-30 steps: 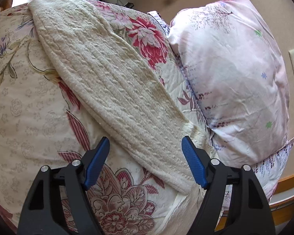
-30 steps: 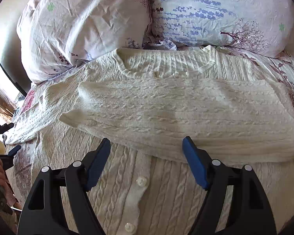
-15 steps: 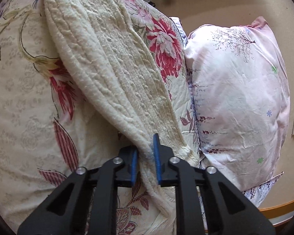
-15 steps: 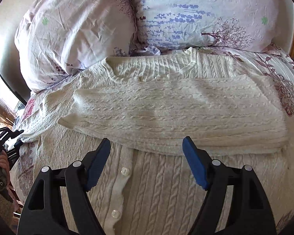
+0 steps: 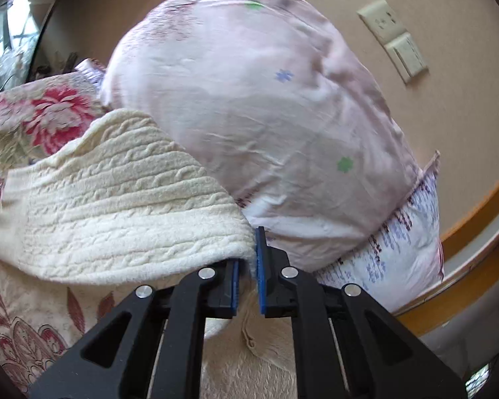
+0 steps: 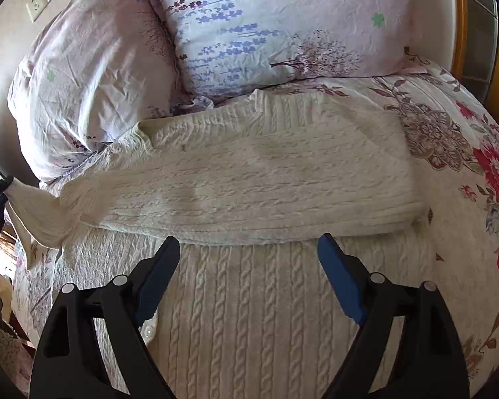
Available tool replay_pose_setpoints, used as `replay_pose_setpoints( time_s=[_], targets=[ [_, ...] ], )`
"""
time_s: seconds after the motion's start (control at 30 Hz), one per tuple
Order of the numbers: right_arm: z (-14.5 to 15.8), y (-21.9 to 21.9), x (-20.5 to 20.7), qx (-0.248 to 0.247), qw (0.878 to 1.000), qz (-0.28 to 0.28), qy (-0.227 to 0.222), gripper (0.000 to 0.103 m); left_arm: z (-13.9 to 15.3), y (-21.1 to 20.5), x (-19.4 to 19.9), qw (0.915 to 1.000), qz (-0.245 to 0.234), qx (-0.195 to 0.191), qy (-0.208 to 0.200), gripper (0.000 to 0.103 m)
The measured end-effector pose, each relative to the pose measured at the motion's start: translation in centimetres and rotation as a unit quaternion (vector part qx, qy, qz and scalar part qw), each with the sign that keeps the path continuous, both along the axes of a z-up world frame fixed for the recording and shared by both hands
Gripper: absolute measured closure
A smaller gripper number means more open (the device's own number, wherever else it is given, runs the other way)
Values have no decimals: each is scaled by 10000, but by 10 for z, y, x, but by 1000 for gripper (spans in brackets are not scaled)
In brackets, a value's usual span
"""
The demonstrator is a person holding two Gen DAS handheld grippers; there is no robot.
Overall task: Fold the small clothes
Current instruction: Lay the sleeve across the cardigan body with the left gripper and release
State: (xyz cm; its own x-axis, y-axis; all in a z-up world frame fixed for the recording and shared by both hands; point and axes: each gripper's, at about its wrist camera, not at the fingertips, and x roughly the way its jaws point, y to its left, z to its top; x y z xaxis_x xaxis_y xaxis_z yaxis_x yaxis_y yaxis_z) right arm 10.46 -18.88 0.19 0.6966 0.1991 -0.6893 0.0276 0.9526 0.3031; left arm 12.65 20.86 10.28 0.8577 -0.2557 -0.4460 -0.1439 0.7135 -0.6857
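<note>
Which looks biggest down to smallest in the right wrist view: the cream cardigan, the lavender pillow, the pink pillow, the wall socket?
As they appear:
1. cream cardigan
2. lavender pillow
3. pink pillow, though part is cut off by the lavender one, so these two are close
4. wall socket

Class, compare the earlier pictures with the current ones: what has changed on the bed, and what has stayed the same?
The left gripper closed on the cardigan's loose sleeve and lifted its cuff off the bedspread. The right gripper opened wider, empty. The folded sleeve, cardigan body and pillows stayed put.

pillow (image 5: pixel 266 116) blurred — cardigan hem (image 6: pixel 249 349) cut off
</note>
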Motion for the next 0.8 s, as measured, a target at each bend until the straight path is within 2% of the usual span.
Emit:
replay_pose_setpoints(
  time_s=[0.1, 0.2, 0.37, 0.43, 0.5, 0.53, 0.6, 0.7, 0.8],
  targets=[
    [0, -11, -6, 18, 9999, -133, -22, 17, 8, -57, 10, 9958, -713, 561, -123, 95],
    [-1, -20, -11, 46, 9997, -253, -8, 17, -2, -109, 16, 9874, -1325, 862, -10, 95],
    [-5, -32, -18, 81, 9992, -391, 43, 17, -50, -178, 20, 9629, -2046, 1588, 756, 93],
    [-6, -34, -19, 96, 9991, -411, 63, 17, -75, -195, 18, 9501, -2174, 1924, 1145, 85],
    [-5, -34, -18, 103, 9992, -377, 61, 17, -92, -207, 17, 9391, -2234, 2187, 1424, 60],
    [-3, -32, -17, 114, 9994, -315, 24, 17, -93, -209, 13, 9387, -2267, 2228, 1337, 57],
    [6, -23, -16, 116, 9997, -112, -158, 17, -87, -208, 1, 9389, -2305, 2257, 1199, 29],
    [29, 6, -6, 118, 9968, 552, -557, 18, -71, -197, -18, 9431, -2358, 2182, 860, 22],
    [53, 57, 6, 8, 9844, 1499, -927, 23, -61, -178, -40, 9429, -2222, 2362, 761, 21]
  ],
)
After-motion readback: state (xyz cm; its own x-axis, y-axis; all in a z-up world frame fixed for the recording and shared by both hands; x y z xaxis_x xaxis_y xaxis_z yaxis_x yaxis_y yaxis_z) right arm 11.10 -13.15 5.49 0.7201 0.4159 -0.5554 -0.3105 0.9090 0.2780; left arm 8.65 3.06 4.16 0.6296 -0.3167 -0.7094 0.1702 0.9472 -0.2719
